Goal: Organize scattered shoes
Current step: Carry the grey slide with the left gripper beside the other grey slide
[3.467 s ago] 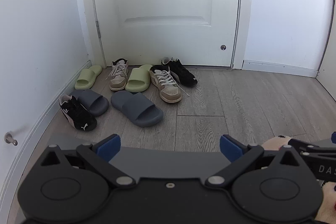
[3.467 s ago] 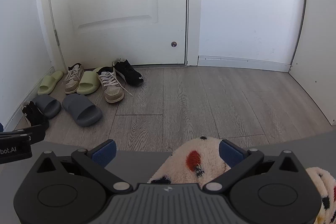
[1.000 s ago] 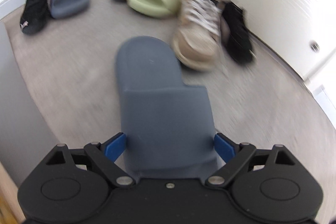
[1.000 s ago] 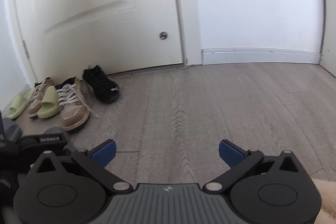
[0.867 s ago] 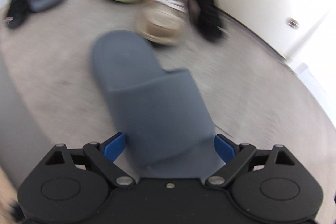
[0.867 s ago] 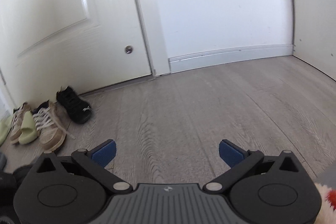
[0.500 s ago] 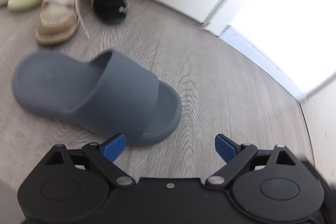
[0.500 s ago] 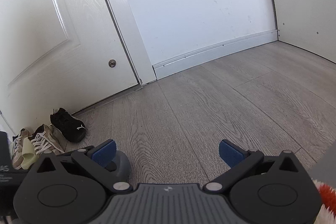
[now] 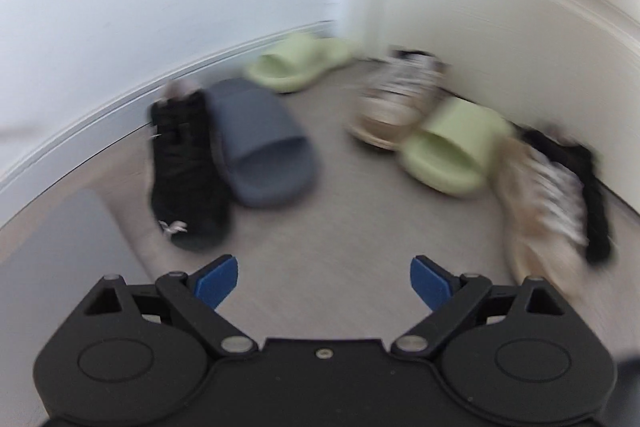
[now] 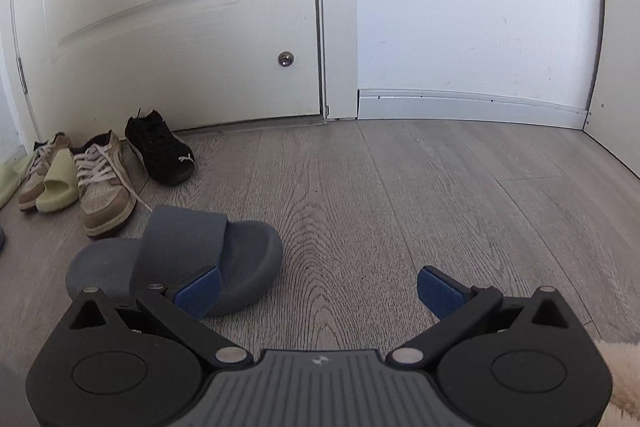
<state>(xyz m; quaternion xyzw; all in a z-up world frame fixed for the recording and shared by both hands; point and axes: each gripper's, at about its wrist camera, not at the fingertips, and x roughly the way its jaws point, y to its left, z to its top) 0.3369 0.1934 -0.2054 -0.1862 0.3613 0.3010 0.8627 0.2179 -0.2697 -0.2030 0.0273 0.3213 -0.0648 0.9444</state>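
We see one grey slide (image 10: pixel 180 259) lying flat on the wood floor (image 10: pixel 400 207), just ahead of our right gripper (image 10: pixel 320 289) by its left fingertip, nothing gripping it; that gripper's jaws stand wide apart and empty. Beyond it, by the door (image 10: pixel 180 27), sit a black sneaker (image 10: pixel 160 147) and a tan sneaker (image 10: pixel 104 195). Our left gripper (image 9: pixel 324 277) also gapes empty; ahead of its left jaw, blurred, lie a second grey slide (image 9: pixel 260 147) touching another black sneaker (image 9: pixel 188 171).
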